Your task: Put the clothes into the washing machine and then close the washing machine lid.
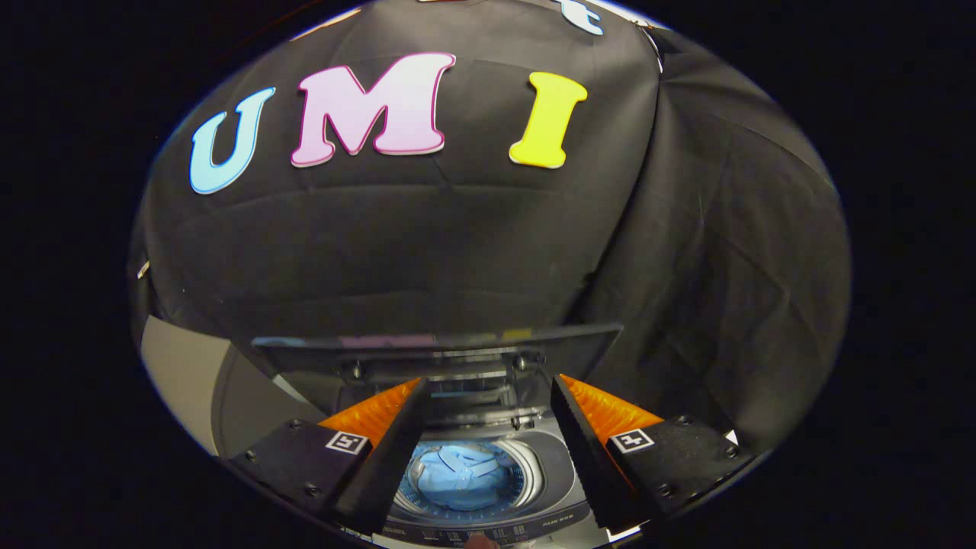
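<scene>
The black cloth wall (488, 252) of the booth hangs in soft folds behind everything, rising well above the washing machine and wrapping round to its right side.

Below that wall stands the grey top-loading washing machine (553, 465), seen from above. Its dark, glossy, hinged lid (438, 347) stands raised at the back of the machine, tilted up toward the wall and catching faint reflections along its upper edge. To the left of the machine a pale grey flat surface (179, 374) shows, reaching back as far as the wall; what it belongs to I cannot tell.

The claw (488, 400) hovers over the machine with its two fingers spread wide apart and nothing between them — neither finger touches the lid, the tub or the garment. Each finger carries a small square black-and-white marker at its base, and the tips reach up to about the level of the lid's hinge.

In the open top of the machine sits the round, ribbed metal tub (526, 461), ringed by the grey plastic collar. The light blue crumpled clothes (461, 476) lie inside that tub, below the open fingers and nearer the left one, which hides a part of them.

Along the front edge of the machine runs a dark control strip (488, 528) — its markings are too small to make out.
</scene>
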Demonstrator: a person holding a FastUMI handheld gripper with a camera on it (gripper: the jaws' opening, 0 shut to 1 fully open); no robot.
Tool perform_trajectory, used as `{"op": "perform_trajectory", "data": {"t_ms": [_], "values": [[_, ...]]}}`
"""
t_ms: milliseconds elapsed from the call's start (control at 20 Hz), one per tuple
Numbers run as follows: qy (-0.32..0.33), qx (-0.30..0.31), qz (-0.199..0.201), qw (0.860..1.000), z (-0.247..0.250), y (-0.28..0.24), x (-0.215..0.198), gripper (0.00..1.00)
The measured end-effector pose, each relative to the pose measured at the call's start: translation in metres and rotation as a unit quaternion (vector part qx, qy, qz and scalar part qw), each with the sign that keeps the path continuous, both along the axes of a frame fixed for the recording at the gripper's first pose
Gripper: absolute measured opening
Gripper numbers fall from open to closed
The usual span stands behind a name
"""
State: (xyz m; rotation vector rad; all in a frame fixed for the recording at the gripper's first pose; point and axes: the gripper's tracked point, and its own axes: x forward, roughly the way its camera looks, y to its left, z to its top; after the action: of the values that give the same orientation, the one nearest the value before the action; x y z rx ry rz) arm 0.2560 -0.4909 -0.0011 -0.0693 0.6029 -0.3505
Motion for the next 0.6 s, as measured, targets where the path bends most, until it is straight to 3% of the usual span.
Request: {"op": "perform_trajectory", "data": {"t_ms": [150,350,600], "values": [[-0.001,0.007,0.006,1.000,0.007,-0.003,0.031,0.99],[0.019,0.036,0.024,0.999,-0.021,0.004,0.071,0.99],[0.039,0.033,0.025,0.998,-0.041,-0.002,0.079,0.99]]}}
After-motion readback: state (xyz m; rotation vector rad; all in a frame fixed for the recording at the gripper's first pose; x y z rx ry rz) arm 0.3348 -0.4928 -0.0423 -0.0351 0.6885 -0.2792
